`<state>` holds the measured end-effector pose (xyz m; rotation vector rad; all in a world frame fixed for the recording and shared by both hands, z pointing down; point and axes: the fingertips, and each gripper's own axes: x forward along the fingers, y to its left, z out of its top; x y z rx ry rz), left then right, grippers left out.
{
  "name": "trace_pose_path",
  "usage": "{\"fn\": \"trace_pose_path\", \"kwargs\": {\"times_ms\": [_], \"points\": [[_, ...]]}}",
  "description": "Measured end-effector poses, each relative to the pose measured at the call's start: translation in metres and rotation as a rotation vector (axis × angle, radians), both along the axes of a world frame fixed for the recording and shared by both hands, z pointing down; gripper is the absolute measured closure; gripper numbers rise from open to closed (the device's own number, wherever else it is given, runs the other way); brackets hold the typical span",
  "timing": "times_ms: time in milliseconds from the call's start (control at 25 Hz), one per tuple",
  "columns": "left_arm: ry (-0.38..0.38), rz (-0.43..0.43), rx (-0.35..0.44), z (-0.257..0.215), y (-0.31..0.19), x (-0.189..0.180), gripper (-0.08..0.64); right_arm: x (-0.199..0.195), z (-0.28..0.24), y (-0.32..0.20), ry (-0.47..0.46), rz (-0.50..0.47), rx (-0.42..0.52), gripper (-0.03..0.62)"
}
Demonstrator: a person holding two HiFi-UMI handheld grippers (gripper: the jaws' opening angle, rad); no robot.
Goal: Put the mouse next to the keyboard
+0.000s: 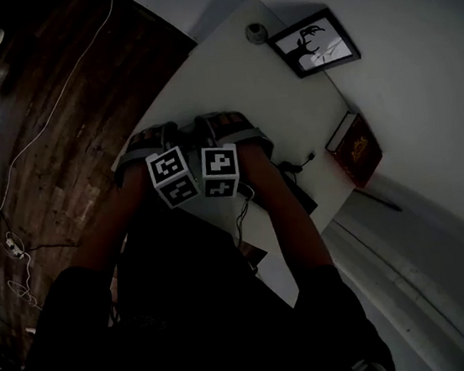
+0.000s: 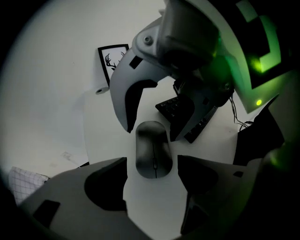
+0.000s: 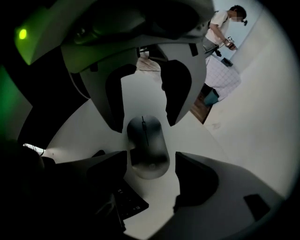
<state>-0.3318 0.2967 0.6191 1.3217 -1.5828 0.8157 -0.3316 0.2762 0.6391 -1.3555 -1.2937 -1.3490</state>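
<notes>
A dark grey mouse (image 2: 153, 149) lies flat on the white table (image 2: 108, 122), and it also shows in the right gripper view as the mouse (image 3: 146, 145). My left gripper (image 2: 152, 161) is open, its jaw tips either side of the mouse's near end and not touching it. My right gripper (image 3: 151, 157) faces it from the opposite end, open as well, its pads clear of the mouse. A black keyboard (image 2: 180, 110) lies right beside the mouse, half hidden behind the right gripper's jaw; its corner (image 3: 126, 201) shows too. In the head view both marker cubes (image 1: 195, 174) hide the mouse.
A framed deer picture (image 1: 315, 42) and a small round object (image 1: 256, 33) stand at the table's far end. A red book (image 1: 354, 149) lies by the wall. Black cables (image 2: 241, 122) run past the keyboard. Wooden floor (image 1: 37, 121) lies beyond the table's left edge. A person (image 3: 220, 28) stands far off.
</notes>
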Motion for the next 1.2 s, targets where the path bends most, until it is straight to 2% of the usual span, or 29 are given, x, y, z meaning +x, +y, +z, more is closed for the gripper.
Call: {"fn": "trace_pose_path", "kwargs": {"times_ms": [80,200,280,400,520,680,960,1200], "points": [[0.021,-0.005,0.003,0.006,-0.003,0.000,0.221,-0.002,0.009,0.000,0.027,-0.025,0.012,0.275],[0.045,-0.007,-0.009,0.018,0.001,-0.001,0.221,0.000,0.016,-0.001,0.130,-0.003,0.006,0.275],[0.045,0.012,0.004,0.019,0.003,-0.003,0.227,-0.001,0.016,0.000,0.193,0.008,-0.010,0.275],[0.037,0.054,0.031,0.017,0.003,-0.004,0.261,-0.004,0.014,-0.001,0.225,0.008,-0.034,0.284],[0.027,0.118,0.035,0.016,0.003,-0.003,0.296,-0.005,0.013,-0.002,0.221,0.037,-0.050,0.290],[0.012,0.183,0.023,0.016,0.003,-0.003,0.299,-0.003,0.007,-0.001,0.202,0.091,-0.057,0.293],[-0.050,0.267,0.023,-0.001,0.005,-0.009,0.299,-0.007,-0.012,-0.001,0.134,0.174,-0.077,0.295],[-0.122,0.377,0.016,-0.015,-0.013,-0.004,0.299,0.000,-0.026,-0.018,0.048,0.289,-0.087,0.295]]}}
